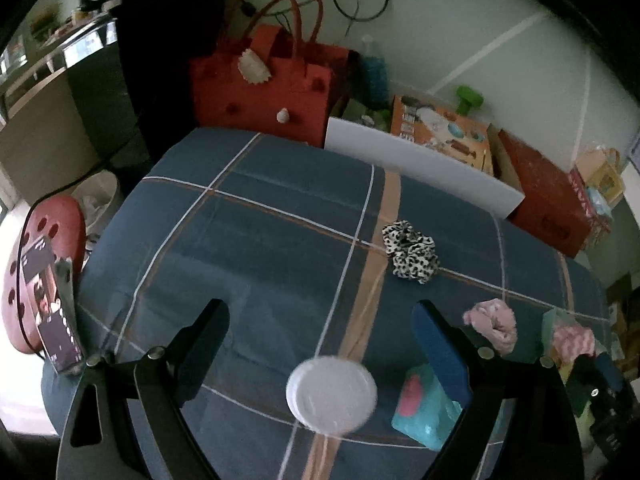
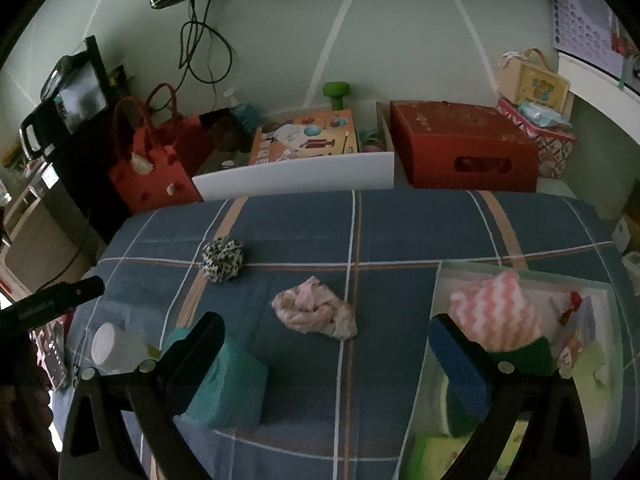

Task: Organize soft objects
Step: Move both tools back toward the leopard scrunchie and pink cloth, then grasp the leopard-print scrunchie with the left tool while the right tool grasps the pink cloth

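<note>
Both grippers are hovering over the plaid-covered tabletop [image 2: 400, 232] with jaws spread wide, holding nothing. The left gripper [image 1: 320, 320] is hanging above a white lid [image 1: 331, 393]. The right gripper [image 2: 326, 334] is framing the pink cloth [image 2: 316, 308]; the spotted scrunchie [image 2: 222, 259] is lying at 10 o'clock, and the tray [image 2: 520, 270] at 3 o'clock.

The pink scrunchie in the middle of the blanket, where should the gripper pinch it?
Probably pinch the pink scrunchie across its puffy middle, coming straight down from above. It lies flat and crumpled on the plaid blanket, clear of the teal pack, leaving room for both fingers.
</note>
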Tool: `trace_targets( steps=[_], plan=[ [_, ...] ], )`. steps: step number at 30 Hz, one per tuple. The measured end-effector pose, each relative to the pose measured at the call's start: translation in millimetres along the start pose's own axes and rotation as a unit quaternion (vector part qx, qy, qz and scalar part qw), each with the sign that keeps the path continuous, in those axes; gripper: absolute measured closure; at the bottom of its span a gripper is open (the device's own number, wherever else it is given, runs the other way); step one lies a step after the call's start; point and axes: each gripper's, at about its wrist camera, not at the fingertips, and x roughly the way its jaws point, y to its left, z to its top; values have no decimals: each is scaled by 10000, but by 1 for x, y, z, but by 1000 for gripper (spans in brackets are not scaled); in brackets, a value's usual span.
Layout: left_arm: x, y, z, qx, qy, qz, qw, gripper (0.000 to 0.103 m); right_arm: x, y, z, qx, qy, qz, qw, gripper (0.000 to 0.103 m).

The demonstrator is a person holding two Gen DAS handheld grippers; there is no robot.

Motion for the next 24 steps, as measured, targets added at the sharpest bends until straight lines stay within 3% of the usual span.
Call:
trace_targets(
  steps=[6,9,11,14,21,24],
  plan=[
    [25,-18,23,290,460,-175,9984,10,28,0,23,-76,467,6,9989,0],
    [44,-35,33,421,904,-443,9940,10,48,4,32,-161,779,165,9967,0],
    [59,-50,38,549,1183,-407,9906,10,64,6,34,-178,1026,261,9942,0],
    [78,-61,42,403,1479,-517,9868,10,88,4,31,-112,1382,251,9900,0],
    [119,-87,50,557,1821,-269,9813,10,129,-6,22,49,1843,307,9824,0],
    [136,-96,47,646,1977,-149,9780,16,140,-4,20,10,1955,318,9802,0]
  ],
)
